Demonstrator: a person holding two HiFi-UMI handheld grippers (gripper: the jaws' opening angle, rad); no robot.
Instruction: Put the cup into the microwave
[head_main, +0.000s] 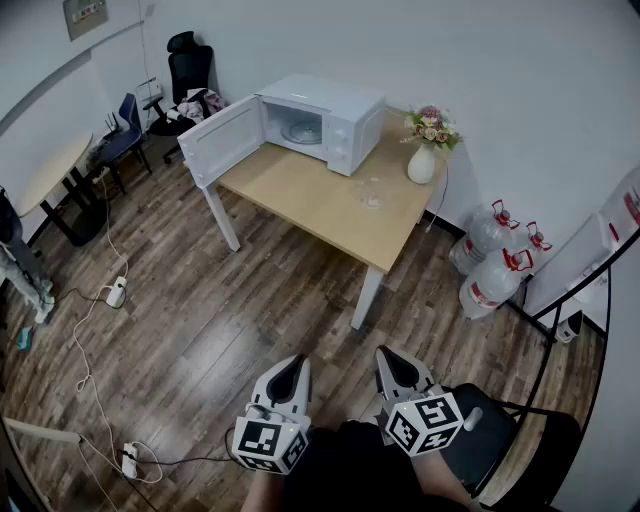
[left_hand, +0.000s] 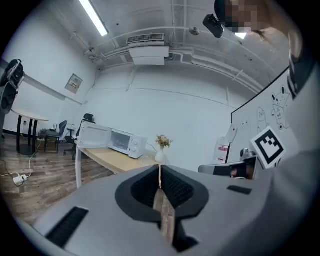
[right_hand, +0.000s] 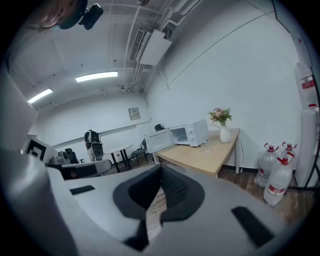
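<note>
Left gripper (head_main: 291, 368) and right gripper (head_main: 396, 360), at bottom centre, are found with jaws pressed together and nothing between them. Well apart, at upper centre, the microwave (head_main: 322, 122) is seen door-open on the table (head_main: 300, 195). A small clear object, taken as the cup (head_main: 373, 199), is noted on the tabletop near the vase (head_main: 422, 160).

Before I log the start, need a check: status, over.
Shut, empty: left tool, right tool, short of the table. Open microwave; faint clear cup, likely, on tabletop. Only bare floor between.
</note>
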